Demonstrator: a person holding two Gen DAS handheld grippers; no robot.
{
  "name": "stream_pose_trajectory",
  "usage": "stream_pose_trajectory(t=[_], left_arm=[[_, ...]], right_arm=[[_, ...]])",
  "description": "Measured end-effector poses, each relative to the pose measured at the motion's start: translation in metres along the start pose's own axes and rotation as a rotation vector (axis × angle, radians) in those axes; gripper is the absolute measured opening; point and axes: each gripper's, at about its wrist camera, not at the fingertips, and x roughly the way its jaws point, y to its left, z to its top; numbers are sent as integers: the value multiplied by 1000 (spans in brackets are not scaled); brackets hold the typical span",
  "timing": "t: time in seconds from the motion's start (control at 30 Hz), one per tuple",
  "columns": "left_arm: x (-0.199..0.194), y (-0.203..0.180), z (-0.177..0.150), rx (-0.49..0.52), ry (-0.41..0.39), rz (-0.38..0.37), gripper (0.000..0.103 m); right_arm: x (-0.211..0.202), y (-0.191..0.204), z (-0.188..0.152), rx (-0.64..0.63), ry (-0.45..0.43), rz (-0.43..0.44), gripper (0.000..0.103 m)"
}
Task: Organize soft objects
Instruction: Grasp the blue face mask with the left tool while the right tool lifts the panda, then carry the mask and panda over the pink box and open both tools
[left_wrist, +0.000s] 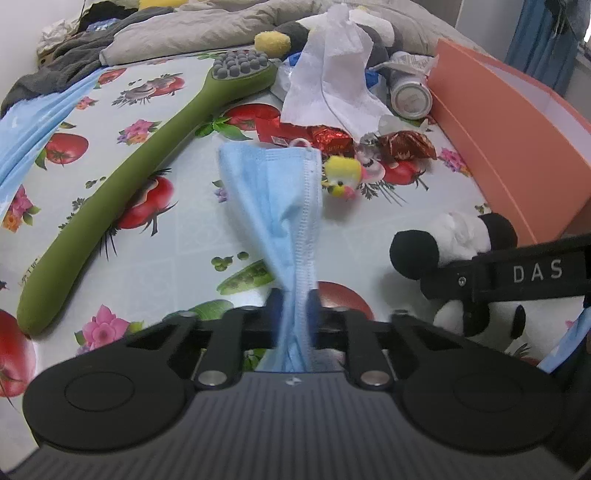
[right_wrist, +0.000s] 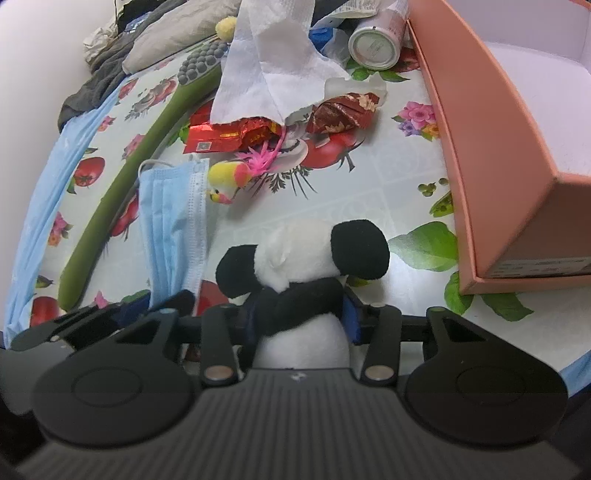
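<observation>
Two grippers held soft things: the left gripper (left_wrist: 295, 299) was clamped on a blue face mask (left_wrist: 280, 199) stretching toward 12 o'clock, and the right gripper (right_wrist: 301, 317) squeezed a panda plush (right_wrist: 303, 258), pink box (right_wrist: 491, 147) at 2 o'clock.

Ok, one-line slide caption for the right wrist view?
Right tongs grip a plush panda beside the open pink box; a blue mask hangs nearby.

Fruit-print tablecloth (left_wrist: 166, 254), green massage stick (left_wrist: 122, 192), pink box (right_wrist: 491, 155), candy wrappers (right_wrist: 343, 110)
</observation>
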Motion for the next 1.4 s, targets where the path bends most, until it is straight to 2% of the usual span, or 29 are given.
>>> stream_pose_trajectory(t=[0.13,0.63,1.0,1.4], left_arm=[[-12,2,-1,-26,-14,-16,6],[-92,18,6,-127,-151,-9,5],[-143,5,11,-163,-222,-72,5],[-195,-15,37,-186,-315,-159,5]], right_arm=[[-11,0,0,-11,-22,-6,46],[-73,12,-1,-47,-134,17,46],[-116,20,-4,-78,-217,33,46],[-170,18,17,-125,-350,48,46]])
